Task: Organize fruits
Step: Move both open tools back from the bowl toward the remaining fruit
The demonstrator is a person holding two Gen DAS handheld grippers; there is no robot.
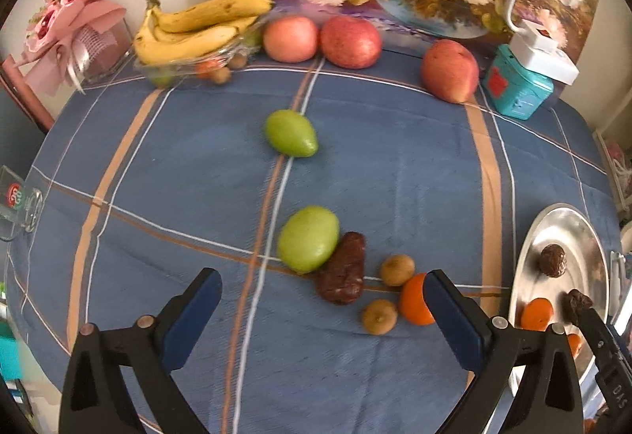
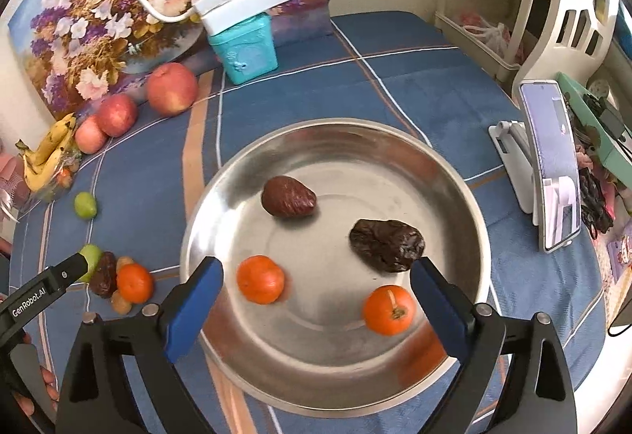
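Observation:
My left gripper (image 1: pixel 322 299) is open and empty above the blue cloth. Just ahead of it lie a green fruit (image 1: pixel 308 244), a dark red date (image 1: pixel 343 268), two small brown fruits (image 1: pixel 397 269) and an orange tangerine (image 1: pixel 414 299) beside its right finger. A second green fruit (image 1: pixel 291 133) lies farther off. My right gripper (image 2: pixel 316 284) is open and empty over a steel plate (image 2: pixel 395 141) holding two tangerines (image 2: pixel 260 279), a reddish date (image 2: pixel 288 196) and a dark wrinkled date (image 2: pixel 387 244). The plate also shows in the left wrist view (image 1: pixel 553 220).
At the back stand three apples (image 1: pixel 350 41), bananas in a glass dish (image 1: pixel 197 27), a teal tin (image 1: pixel 517 86) with a white lamp on it, a flower painting and a pink bouquet (image 1: pixel 67 23). A phone on a stand (image 2: pixel 549 165) is right of the plate.

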